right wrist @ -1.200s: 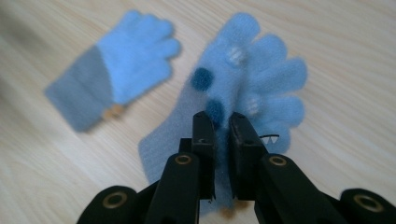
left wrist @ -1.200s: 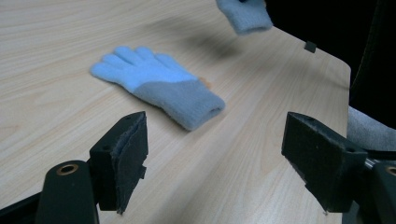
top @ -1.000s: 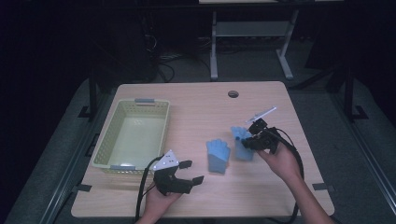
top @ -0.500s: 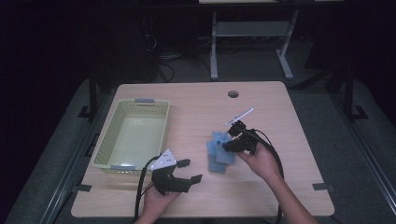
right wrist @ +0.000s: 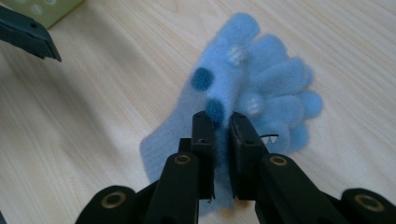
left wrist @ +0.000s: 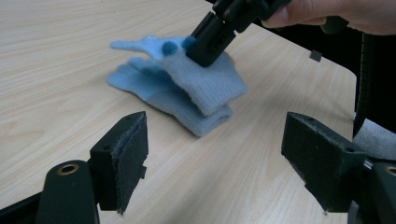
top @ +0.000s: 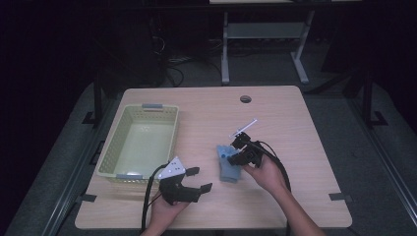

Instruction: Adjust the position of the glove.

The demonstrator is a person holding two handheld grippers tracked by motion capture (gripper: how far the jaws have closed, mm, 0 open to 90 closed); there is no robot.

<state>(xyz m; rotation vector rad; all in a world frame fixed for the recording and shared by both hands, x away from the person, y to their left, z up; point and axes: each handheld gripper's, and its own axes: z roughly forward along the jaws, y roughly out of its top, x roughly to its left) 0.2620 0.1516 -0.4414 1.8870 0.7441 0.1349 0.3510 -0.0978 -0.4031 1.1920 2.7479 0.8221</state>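
Note:
Two light blue fleece gloves lie stacked near the table's front middle. The upper glove (top: 227, 156) (left wrist: 212, 84) (right wrist: 187, 135), with dark blue dots, rests across the lower glove (top: 229, 175) (left wrist: 154, 88) (right wrist: 285, 88). My right gripper (top: 232, 158) (right wrist: 222, 120) (left wrist: 205, 46) is shut on the upper glove, pinching a fold of fabric near a dark dot. At the front edge my left gripper (top: 200, 179) (left wrist: 217, 133) is held open with nothing between its jaws, pointing at the gloves from a short way off.
A pale green plastic basket (top: 112, 147) stands empty at the table's left, just beyond the left gripper. A round cable hole (top: 245, 99) sits near the far edge. Bare wood stretches to the right and behind the gloves.
My right gripper has carried the upper glove leftward and down, so it now lies on the other glove. The left gripper has stayed where it was, still open.

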